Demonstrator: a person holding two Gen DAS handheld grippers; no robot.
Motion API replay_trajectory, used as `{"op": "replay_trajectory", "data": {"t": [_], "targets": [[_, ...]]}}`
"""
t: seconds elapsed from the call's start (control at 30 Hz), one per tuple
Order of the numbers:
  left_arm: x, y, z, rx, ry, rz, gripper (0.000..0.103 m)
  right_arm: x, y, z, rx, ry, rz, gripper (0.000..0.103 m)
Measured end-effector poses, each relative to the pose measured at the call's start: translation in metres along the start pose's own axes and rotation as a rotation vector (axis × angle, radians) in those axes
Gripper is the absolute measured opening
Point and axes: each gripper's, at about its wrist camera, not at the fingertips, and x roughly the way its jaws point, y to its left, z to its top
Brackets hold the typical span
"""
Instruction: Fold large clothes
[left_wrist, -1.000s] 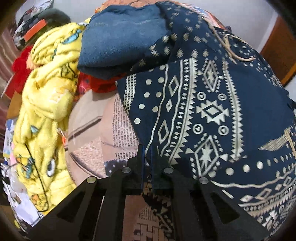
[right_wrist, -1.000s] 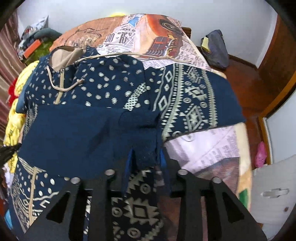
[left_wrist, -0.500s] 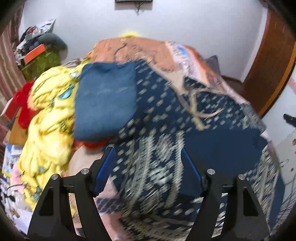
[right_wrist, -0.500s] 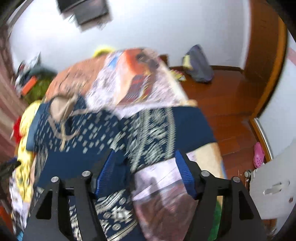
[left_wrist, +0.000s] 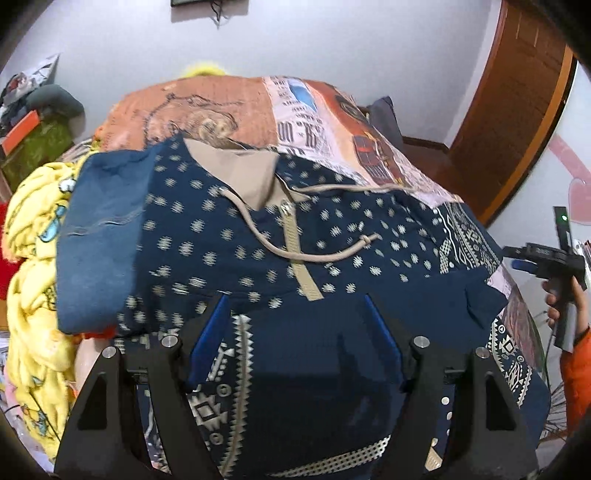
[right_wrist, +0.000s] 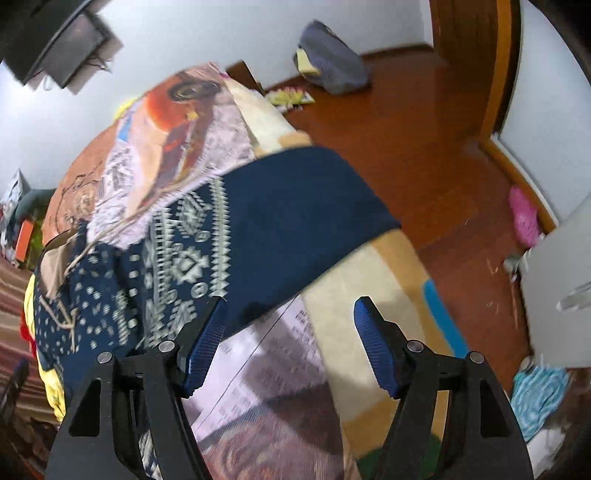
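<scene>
Two grippers stood spread and empty: left gripper (left_wrist: 295, 347) above the navy patterned hoodie (left_wrist: 258, 236), right gripper (right_wrist: 291, 343) over the printed bedspread (right_wrist: 266, 369) just beside its outstretched sleeve (right_wrist: 295, 206). We found the hoodie lying flat on the bed, lower part folded up. We judged the fold could slump, the sleeve overhanging the bed edge
</scene>
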Motion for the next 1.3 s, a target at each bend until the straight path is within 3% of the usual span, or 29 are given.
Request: {"op": "replay_trajectory", "data": {"t": [0.13, 0.3, 0.4, 0.47, 0.5, 0.67, 0.97, 1.13, 1.3], "targets": [[0.011, -0.003, -0.002, 0.008, 0.025, 0.001, 0.072, 0.019, -0.007, 0.009, 0.051, 0.001, 0.044, 0.068], [0.019, -0.005, -0.005, 0.033, 0.031, 0.061, 0.072, 0.027, -0.008, 0.024, 0.060, -0.052, 0.043, 0.065], [0.020, -0.003, -0.008, 0.034, 0.035, 0.072, 0.072, 0.028, -0.007, 0.031, 0.069, -0.073, 0.025, 0.044], [0.020, -0.003, -0.010, 0.036, 0.039, 0.079, 0.072, 0.024, -0.003, 0.035, 0.055, -0.090, -0.008, 0.013], [0.020, -0.002, -0.011, 0.036, 0.041, 0.080, 0.072, 0.019, 0.002, 0.035, 0.028, -0.094, -0.019, 0.008], [0.012, -0.001, -0.015, 0.031, 0.032, 0.078, 0.072, -0.021, 0.030, 0.034, -0.106, -0.192, -0.056, 0.007], [-0.012, -0.002, -0.022, 0.036, -0.005, 0.069, 0.072, -0.112, 0.115, 0.008, -0.340, -0.341, 0.098, 0.006], [-0.024, -0.003, -0.028, 0.040, -0.020, 0.058, 0.072, -0.112, 0.164, -0.026, -0.483, -0.287, 0.184, 0.006], [-0.030, -0.001, -0.035, 0.045, -0.019, 0.055, 0.072, -0.072, 0.199, -0.068, -0.557, -0.112, 0.262, 0.006]]}}
